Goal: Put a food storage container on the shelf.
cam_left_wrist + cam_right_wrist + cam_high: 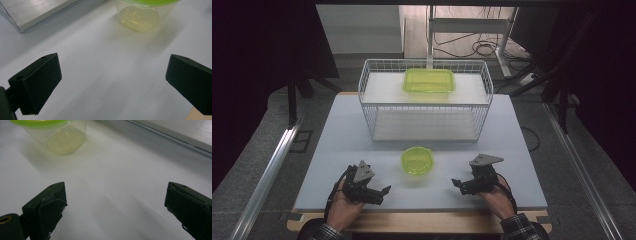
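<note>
On the white table [337, 150], a wire basket [377, 107] holding a green-lidded box [429, 80] stands far, a small round green-lidded tub [417, 160] sits near the front between the left gripper [379, 195] and right gripper [460, 185], both with fingers released, gripping nothing.

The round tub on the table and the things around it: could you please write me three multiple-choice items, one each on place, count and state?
1. Where does the round tub stand?
A. inside the wire basket
B. on the table, between the two grippers
C. on the floor

2. How many green-lidded containers are there?
A. two
B. four
C. five

3. How are the left gripper and right gripper?
A. both open
B. both shut on the tub
C. one holds a lid

Answers: 1 B, it sits before the wire basket. 2 A, the tub plus the rectangular box. 3 A, fingers spread wide, nothing between.
</note>
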{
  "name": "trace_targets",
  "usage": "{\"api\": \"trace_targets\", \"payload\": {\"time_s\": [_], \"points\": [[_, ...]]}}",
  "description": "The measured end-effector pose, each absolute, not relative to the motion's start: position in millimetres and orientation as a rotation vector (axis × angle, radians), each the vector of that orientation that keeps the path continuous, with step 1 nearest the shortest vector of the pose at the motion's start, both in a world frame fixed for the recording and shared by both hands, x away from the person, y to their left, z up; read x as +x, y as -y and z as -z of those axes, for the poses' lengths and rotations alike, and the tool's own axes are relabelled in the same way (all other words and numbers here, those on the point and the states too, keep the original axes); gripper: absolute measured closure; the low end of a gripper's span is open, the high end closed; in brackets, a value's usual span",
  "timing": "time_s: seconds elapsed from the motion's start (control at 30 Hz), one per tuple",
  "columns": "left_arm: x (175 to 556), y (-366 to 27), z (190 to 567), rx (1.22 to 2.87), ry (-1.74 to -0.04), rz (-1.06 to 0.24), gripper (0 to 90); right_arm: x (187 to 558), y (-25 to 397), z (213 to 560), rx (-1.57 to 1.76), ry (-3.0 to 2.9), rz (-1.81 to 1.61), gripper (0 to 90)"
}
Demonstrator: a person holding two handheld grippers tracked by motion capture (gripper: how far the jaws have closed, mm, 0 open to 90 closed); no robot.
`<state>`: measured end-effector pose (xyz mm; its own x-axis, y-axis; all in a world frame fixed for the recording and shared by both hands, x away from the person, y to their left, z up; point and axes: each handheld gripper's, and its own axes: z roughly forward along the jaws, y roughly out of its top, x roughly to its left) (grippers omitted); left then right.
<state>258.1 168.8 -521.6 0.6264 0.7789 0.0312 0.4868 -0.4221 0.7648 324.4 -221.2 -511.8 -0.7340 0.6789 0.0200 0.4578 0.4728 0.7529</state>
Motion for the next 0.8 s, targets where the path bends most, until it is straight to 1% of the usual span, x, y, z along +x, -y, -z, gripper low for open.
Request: {"api": "trace_targets", "payload": {"time_s": [0.17,0.5,0.8], "points": [[257,-171,523,2.105,-0.994,-0.510,0.0,326,221,510,0.996,-2.411,-1.153,1.2],[257,-174,524,2.116,-1.000,-0.520,0.0,334,214,502,1.042,-2.429,-1.265,2.2],[257,-171,526,2.128,-0.986,-0.516,1.4,351,207,488,1.195,-2.460,-1.360,2.0]]}}
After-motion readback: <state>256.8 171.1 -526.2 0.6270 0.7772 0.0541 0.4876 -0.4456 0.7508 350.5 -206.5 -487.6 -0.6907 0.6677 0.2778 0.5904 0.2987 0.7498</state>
